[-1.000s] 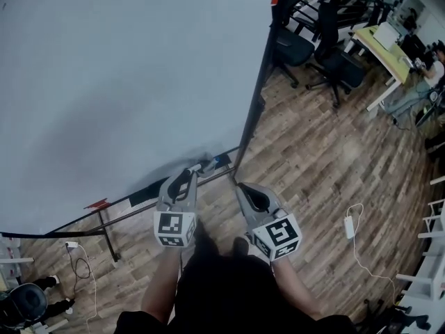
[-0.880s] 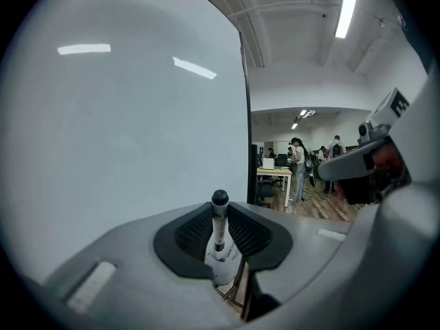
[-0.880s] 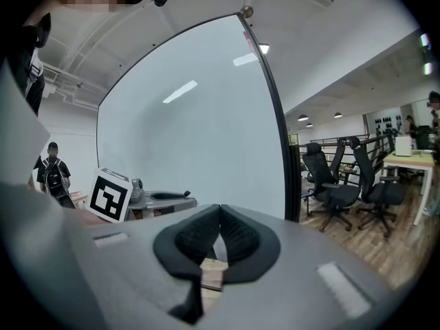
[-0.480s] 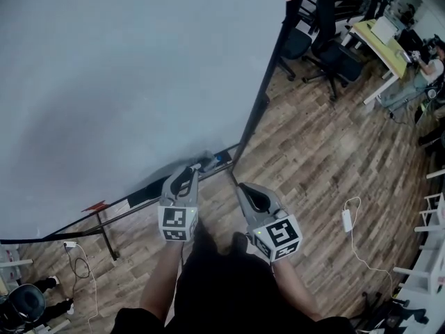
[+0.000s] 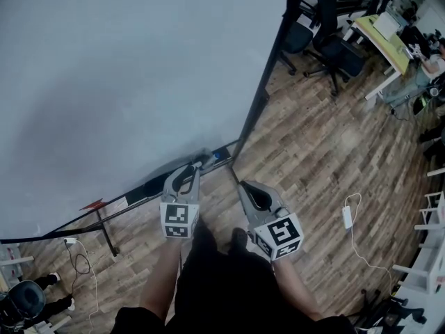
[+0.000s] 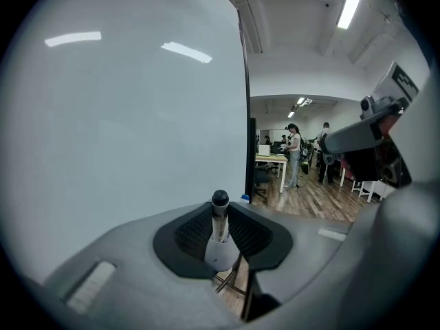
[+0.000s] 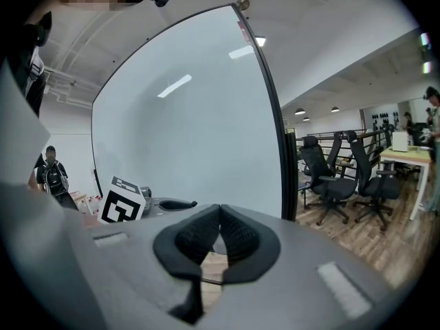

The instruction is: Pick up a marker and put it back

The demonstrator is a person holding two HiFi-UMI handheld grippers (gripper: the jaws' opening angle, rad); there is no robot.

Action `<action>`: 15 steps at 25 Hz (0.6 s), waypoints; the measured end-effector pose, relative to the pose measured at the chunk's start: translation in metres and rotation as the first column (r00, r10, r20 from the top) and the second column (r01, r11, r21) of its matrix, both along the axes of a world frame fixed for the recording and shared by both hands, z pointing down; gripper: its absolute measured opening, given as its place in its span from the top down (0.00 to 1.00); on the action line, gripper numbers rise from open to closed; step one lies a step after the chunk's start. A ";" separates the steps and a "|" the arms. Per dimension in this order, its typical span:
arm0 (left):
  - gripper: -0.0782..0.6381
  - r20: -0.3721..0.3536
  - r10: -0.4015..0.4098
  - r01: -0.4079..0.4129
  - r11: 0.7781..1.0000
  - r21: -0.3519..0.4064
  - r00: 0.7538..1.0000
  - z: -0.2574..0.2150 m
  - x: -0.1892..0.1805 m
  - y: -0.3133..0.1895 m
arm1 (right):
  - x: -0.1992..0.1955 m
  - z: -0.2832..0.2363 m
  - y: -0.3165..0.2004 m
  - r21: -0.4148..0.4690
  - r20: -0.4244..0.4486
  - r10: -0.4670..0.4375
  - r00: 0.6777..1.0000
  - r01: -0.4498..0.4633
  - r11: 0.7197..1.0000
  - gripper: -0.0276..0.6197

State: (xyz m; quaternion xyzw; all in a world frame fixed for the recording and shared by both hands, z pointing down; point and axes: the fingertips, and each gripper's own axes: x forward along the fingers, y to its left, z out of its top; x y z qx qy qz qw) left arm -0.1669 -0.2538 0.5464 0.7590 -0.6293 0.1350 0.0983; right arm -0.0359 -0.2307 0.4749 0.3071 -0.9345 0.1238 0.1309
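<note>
A marker (image 6: 220,220) with a white body and a black cap stands upright between the pads of my left gripper (image 6: 221,231), which is shut on it. In the head view the left gripper (image 5: 189,170) reaches toward the tray (image 5: 149,189) along the whiteboard's (image 5: 125,75) lower edge, near its right end, where a small blue object (image 5: 219,155) lies. My right gripper (image 5: 241,185) hangs beside it over the wooden floor. In the right gripper view its (image 7: 220,210) pads meet at the tips with nothing between them.
The whiteboard's black frame post (image 5: 268,82) stands just right of the grippers. A red piece (image 5: 96,204) sits on the tray's left part above a stand leg (image 5: 106,229). Office chairs (image 5: 327,47), a desk (image 5: 382,40) and a charger with cable (image 5: 346,218) lie to the right.
The left gripper with the marker has sunk a little toward the tray. The right gripper has kept still.
</note>
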 end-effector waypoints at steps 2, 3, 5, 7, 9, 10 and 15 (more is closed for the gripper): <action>0.78 0.005 0.001 -0.001 1.000 -0.009 1.000 0.003 0.001 -0.001 | 0.000 0.001 -0.001 -0.003 0.000 -0.002 1.000 0.002 1.000 0.95; 0.78 0.008 -0.001 0.001 1.000 -0.013 1.000 0.003 0.002 -0.001 | 0.001 0.001 -0.002 -0.004 0.001 -0.003 1.000 0.003 1.000 0.95; 0.78 0.009 -0.003 0.004 1.000 -0.016 1.000 0.002 0.003 0.000 | 0.001 -0.001 -0.003 -0.002 0.007 -0.006 1.000 0.006 1.000 0.95; 0.77 0.007 -0.003 0.003 1.000 -0.011 1.000 0.000 0.005 0.001 | 0.001 -0.003 -0.004 0.001 0.012 -0.010 1.000 0.010 1.000 0.95; 0.77 0.011 0.001 -0.001 1.000 -0.004 1.000 -0.003 0.007 0.002 | 0.002 -0.003 -0.003 0.002 0.015 -0.014 1.000 0.014 1.000 0.95; 0.77 0.013 0.002 -0.002 1.000 -0.002 1.000 -0.005 0.008 0.003 | 0.002 -0.004 -0.003 0.003 0.017 -0.016 1.000 0.016 1.000 0.95; 0.76 -0.003 -0.017 0.017 1.000 -0.003 1.000 -0.007 0.004 0.006 | -0.001 -0.004 -0.004 0.002 0.026 -0.030 0.999 0.030 1.000 0.95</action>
